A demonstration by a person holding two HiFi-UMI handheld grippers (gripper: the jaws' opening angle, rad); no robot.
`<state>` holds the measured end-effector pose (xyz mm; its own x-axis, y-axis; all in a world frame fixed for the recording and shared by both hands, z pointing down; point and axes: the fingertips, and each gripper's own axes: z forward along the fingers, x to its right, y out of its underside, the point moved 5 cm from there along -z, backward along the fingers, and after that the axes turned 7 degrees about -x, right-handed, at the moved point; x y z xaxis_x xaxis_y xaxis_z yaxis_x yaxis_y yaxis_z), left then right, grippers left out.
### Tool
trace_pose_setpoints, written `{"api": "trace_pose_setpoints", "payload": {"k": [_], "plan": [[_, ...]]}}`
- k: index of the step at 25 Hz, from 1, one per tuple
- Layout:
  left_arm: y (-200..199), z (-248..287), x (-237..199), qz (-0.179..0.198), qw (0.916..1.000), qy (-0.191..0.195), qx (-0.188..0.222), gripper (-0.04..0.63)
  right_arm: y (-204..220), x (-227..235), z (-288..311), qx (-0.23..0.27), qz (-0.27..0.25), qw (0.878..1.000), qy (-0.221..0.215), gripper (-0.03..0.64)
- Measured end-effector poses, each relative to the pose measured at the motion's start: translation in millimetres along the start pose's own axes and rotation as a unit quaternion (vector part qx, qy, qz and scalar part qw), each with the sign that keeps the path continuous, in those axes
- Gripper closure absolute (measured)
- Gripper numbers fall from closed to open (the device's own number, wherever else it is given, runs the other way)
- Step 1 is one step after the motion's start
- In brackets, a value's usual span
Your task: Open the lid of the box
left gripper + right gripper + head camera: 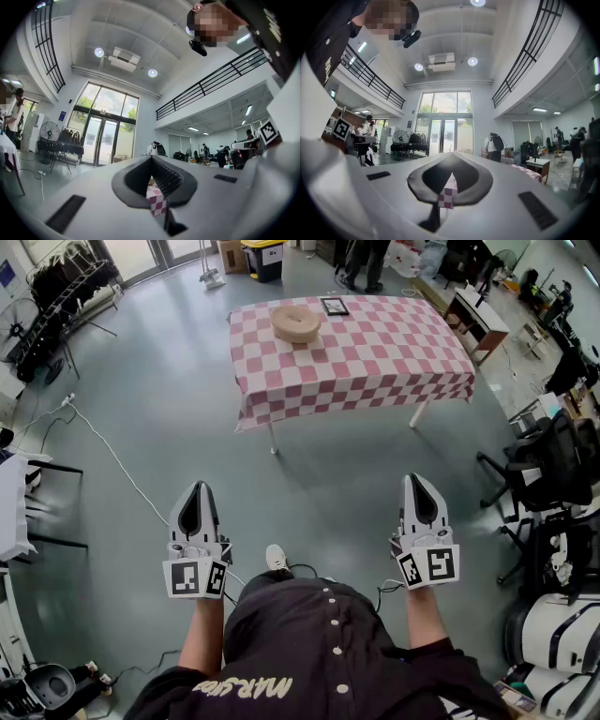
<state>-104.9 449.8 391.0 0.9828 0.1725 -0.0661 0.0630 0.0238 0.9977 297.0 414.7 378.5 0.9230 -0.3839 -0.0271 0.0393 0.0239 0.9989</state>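
- The left gripper (198, 488) is held level above the grey floor, jaws clenched together with nothing between them.
- The right gripper (417, 481) is held likewise, clenched and empty.
- The round beige box (296, 322) is seen on the far table (375, 357), which is covered in pink checkered cloth. Its lid looks closed, and it is well apart from both grippers.
- A small dark frame (334, 306) is laid near the box.
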Motion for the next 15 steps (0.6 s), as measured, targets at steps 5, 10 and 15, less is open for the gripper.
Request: {"api": "trace_pose_setpoints", "payload": {"k": [5, 10, 15], "plan": [[0, 2, -1, 0.0, 1.0, -0.002, -0.005, 0.586, -3, -8, 5, 0.0, -0.01, 1.0, -0.016, 0.618], [-2, 5, 0, 0.0, 1.0, -0.004, -0.004, 0.586, -6, -13, 5, 0.014, -0.007, 0.999, -0.038, 0.617], [0, 10, 0, 0.001, 1.0, -0.004, -0.008, 0.586, -4, -12, 9, 0.028, 0.024, 0.998, -0.049, 0.615]]}}
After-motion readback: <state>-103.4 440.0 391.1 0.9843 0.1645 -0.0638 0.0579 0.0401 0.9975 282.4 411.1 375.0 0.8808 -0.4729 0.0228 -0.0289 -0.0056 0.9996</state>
